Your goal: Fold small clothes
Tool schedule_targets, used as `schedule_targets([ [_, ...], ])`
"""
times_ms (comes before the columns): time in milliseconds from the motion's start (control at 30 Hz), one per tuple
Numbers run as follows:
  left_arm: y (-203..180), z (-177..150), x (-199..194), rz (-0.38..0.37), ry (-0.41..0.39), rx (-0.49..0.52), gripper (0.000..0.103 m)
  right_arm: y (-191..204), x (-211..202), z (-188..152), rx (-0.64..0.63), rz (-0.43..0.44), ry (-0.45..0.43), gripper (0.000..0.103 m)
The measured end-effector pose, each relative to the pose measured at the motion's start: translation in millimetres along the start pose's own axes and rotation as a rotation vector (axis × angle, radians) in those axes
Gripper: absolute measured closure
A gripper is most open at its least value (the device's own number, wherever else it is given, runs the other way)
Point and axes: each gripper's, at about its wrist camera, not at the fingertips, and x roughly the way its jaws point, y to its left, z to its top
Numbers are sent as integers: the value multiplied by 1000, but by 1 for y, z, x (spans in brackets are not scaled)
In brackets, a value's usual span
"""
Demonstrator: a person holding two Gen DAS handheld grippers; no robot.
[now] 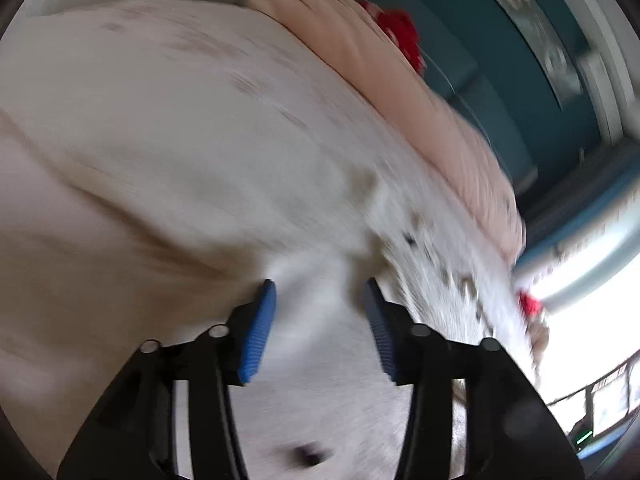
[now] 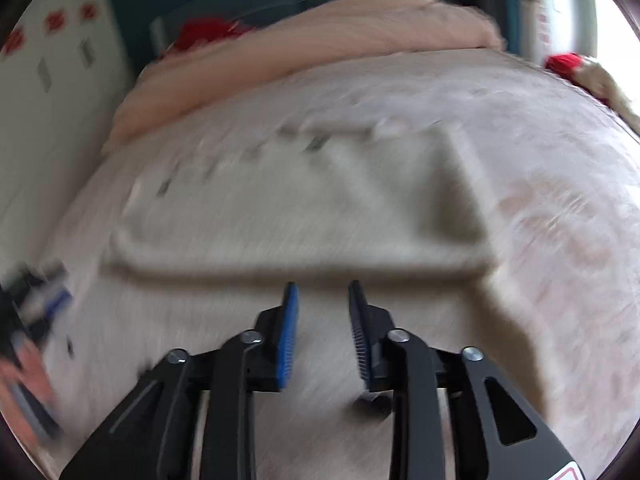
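Both views are motion-blurred. Right gripper (image 2: 320, 292): fingers parted, nothing held between them, poised over the bed (image 2: 560, 200) just short of the garment's near edge. The white speckled garment (image 2: 288, 200) is seen lying flat mid-bed, folded to a rough rectangle, one corner turned over at its right side. Left gripper (image 1: 320, 292): fingers spread apart, nothing clamped, white cloth directly beneath; contact cannot be told. A pink blanket (image 2: 320, 44) is bunched along the bed's far edge, with something red (image 2: 208, 32) behind it.
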Motion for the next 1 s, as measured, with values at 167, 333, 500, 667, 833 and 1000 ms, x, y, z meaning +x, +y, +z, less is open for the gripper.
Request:
schedule_targets([
  [167,97,82,-77,244,-194,-134,13,30,2,-31,-98,-76,1,36],
  [333,190,153,-107,427,-293,-318,12,35,4,-35,-123,-83,-4,32],
  [500,224,175,-100,450,-320,-360,75,45,2,-51,-133,-93,-17,30],
  [667,176,192,-95,401,-311,-239,94,46,5,-53,-139,-99,-24,28],
  [833,12,187,-110,176,-326,100,94,45,3,-54,-132,-89,-31,28],
  [1000,-142,127,-92,-64,-222,323,93,45,2,-54,-122,-76,-34,28],
])
